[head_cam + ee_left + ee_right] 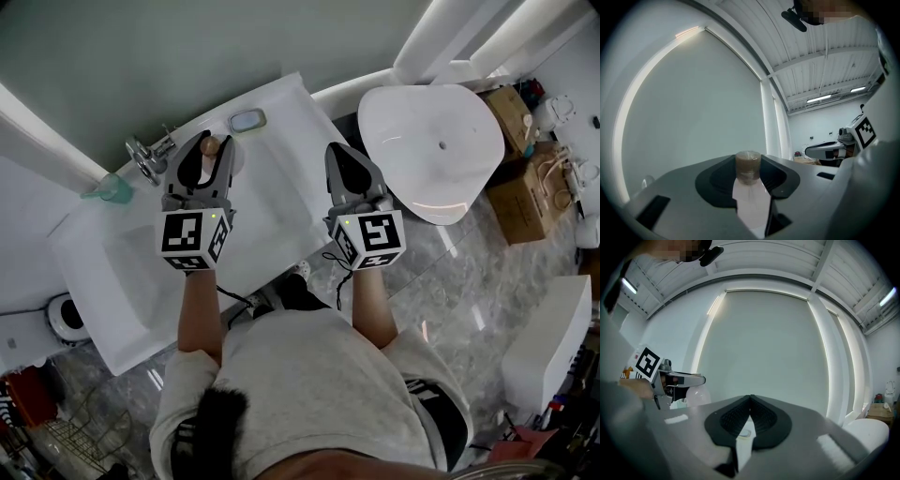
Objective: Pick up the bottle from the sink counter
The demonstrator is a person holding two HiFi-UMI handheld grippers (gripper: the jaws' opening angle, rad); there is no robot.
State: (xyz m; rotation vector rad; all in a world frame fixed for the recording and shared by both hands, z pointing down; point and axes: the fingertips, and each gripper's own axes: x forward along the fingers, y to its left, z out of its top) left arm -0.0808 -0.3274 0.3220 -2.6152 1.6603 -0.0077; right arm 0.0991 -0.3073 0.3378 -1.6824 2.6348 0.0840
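Note:
A pale pink bottle [751, 201] with a brown cap [748, 164] stands upright between the jaws of my left gripper [749, 161], which is shut on its body just below the cap. In the head view the left gripper [212, 142] holds the bottle [212, 147] over the back of the white sink counter [281, 202]. My right gripper [343, 153] hovers at the counter's right edge; its fingertips [750, 398] meet with nothing between them. The right gripper view also catches the left gripper [675, 379] and the bottle [697, 397] off to its left.
A chrome faucet [147, 156] stands at the back of the basin [122, 281], with a green cup [111, 190] to its left and a small dish [247, 120] behind the bottle. A white rounded fixture [431, 155] and cardboard boxes [525, 192] are on the right.

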